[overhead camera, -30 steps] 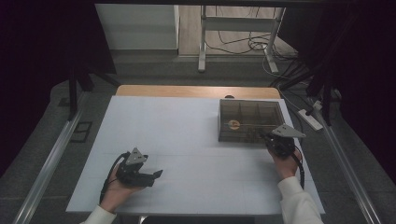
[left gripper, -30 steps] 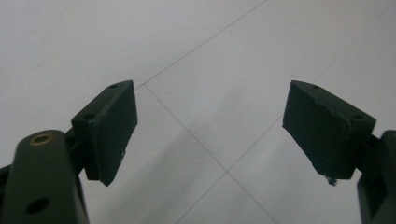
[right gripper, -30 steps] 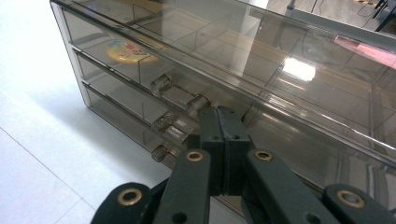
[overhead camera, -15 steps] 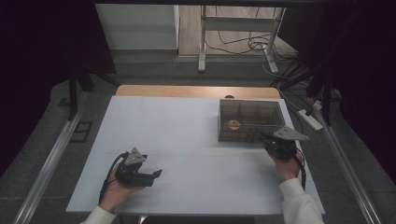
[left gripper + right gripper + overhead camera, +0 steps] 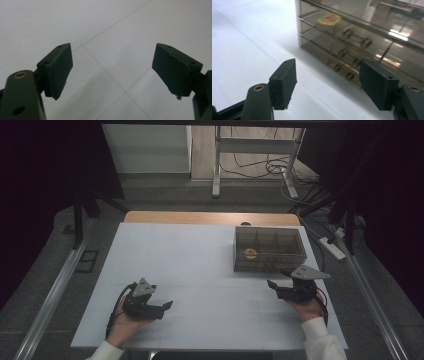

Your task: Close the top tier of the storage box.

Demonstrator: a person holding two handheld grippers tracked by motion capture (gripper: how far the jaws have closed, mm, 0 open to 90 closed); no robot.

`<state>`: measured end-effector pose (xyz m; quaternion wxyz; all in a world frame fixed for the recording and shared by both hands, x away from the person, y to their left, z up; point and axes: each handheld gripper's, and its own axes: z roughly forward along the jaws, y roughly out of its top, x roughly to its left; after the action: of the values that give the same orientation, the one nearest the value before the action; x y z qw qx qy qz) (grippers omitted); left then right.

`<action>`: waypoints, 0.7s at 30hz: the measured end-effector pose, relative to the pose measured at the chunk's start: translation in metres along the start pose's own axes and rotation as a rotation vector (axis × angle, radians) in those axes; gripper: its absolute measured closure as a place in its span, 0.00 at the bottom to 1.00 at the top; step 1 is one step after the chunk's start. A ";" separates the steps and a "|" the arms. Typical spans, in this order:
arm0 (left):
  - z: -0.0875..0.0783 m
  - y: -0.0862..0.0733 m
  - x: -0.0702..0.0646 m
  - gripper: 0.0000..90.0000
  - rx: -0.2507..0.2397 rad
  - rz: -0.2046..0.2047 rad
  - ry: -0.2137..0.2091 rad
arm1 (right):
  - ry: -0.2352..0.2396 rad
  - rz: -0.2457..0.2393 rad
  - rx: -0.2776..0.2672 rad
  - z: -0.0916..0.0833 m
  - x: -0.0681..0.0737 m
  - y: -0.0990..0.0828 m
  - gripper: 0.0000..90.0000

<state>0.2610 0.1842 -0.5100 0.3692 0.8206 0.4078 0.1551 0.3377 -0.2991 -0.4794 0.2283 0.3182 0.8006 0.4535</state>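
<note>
- One white worktop (image 5: 200,270) carries everything, with a strip of bare wood along its far edge.
- One smoky see-through organiser box (image 5: 269,249) sits flat toward the far right corner of the worktop, its front wall facing the near edge. It is the nearest thing to the right gripper, so I take it as the piece in play.
- My read on handling: hard thin plastic, stiff and light, and glossy enough to slide on this smooth top if nudged. A pinch on the smooth lid would likely slip; the front wall or lid lip near a corner looks the better hold, with the box steadied against tipping.
- Inside it, dividers make several compartments; the right gripper view shows rows stacked behind the front wall, too reflective to count surely.
- One round yellow-orange disc (image 5: 329,18) lies in a far compartment on the box's left side.
- Small dark dumbbell-shaped pieces (image 5: 355,38) lie in nearer compartments; I make out about four, but glare blurs them.
- Two grippers. The right gripper (image 5: 280,285) hangs just in front of the box, apart from it; its jaws have just been opening and stand spread with nothing between.
- The left gripper (image 5: 162,306) sits near the near left corner, well apart from the box, jaws spread wide over bare worktop.
</note>
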 end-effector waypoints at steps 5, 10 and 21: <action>0.000 -0.001 -0.001 0.19 -0.010 -0.008 -0.004 | 0.042 -0.007 0.016 -0.004 0.008 -0.007 0.32; -0.001 -0.005 0.001 0.18 -0.014 -0.018 -0.004 | 0.066 -0.023 0.025 -0.011 0.016 -0.016 0.32; -0.006 -0.013 0.004 0.18 -0.017 -0.030 0.002 | 0.089 -0.029 0.042 -0.030 0.021 -0.038 0.31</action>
<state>0.2525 0.1952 -0.5154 0.3782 0.8110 0.4191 0.1536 0.2919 -0.3162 -0.4992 0.1924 0.2910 0.8238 0.4467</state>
